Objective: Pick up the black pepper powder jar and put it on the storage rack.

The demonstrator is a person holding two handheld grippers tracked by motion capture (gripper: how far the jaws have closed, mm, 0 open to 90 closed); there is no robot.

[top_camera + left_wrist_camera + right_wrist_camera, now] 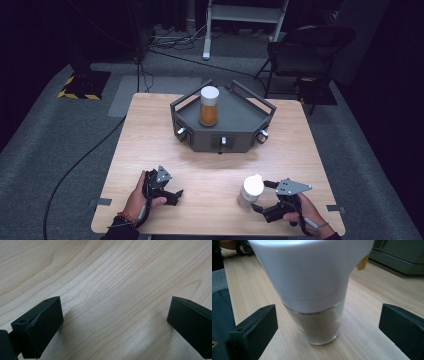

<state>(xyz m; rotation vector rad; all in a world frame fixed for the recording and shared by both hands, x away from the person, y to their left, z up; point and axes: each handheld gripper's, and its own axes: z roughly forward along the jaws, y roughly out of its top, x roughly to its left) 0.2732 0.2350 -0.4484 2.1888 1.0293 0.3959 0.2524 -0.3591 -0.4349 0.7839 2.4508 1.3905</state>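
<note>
White-capped clear glass shaker jar [250,191] with pale powder inside stands upright on the light wooden table [210,170], near edge at about 5 o'clock from the table's middle. Right gripper [262,196] sits just at its 3 o'clock, black jaws spread wide either side of the glass, not touching it; from the right gripper view the jar [317,297] is centred between them, so this looks like lining up for a grab low on the body, under the cap. Small yellowish tab [362,262] sticks off the cap edge. Left gripper [172,192] rests at about 7 o'clock, jaws also apart with bare wood between them, holding nothing; probably parked out of the way. Farther off, at 12 o'clock, dark grey angular metal tray [235,122] with railings and front knobs holds a second jar, amber-filled with white cap [209,106], upright toward its left-back part. Likely destination for the near jar. Beyond the table, black folding chair [305,50] at 1 o'clock.
</note>
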